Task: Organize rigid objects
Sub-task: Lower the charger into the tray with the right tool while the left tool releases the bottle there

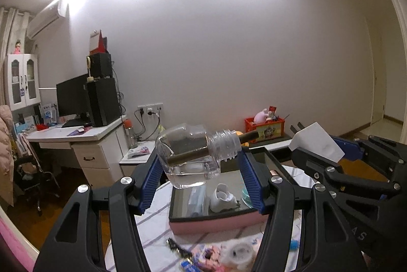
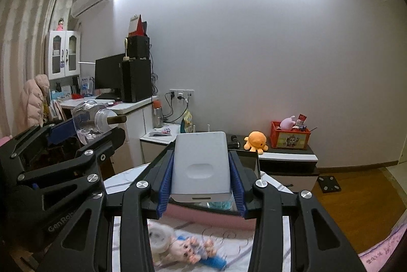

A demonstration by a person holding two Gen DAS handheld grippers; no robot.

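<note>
- Left wrist view showed one clear glass bottle (image 1: pixel 188 157) lying on its side between the blue pads of the left gripper (image 1: pixel 201 177), clamped at about half its spread, with the threaded neck pointing right.
- One brown stick (image 1: pixel 216 151) ran through the neck and poked out of the mouth; the sideways hold likely kept it from sliding out.
- Right wrist view showed one white rectangular box (image 2: pixel 201 165) pinched by its two long sides in the right gripper (image 2: pixel 201 185), whose fingers stood fairly narrow around it.
- Both held things hung in the air above one pink-walled tray (image 1: pixel 216 223) with a dark floor, which looked like the collecting place for the tidy-up.
- Inside the tray lay one small white holder (image 1: pixel 223 198), one clear wrapped packet (image 1: pixel 197 198) and one teal-edged dish (image 1: pixel 245 197), partly hidden.
- In front of the tray, on the striped tablecloth (image 1: pixel 157 211), sat one roll of tape (image 2: pixel 159 237), one pink doll (image 2: pixel 188 250) and one blue comb-like thing (image 2: pixel 215 261), all blurred and seemingly not yet sorted.
- Farther back stood one orange plush octopus (image 2: pixel 255 141) and one red crate of toys (image 2: pixel 290 137) on a low cabinet.
</note>
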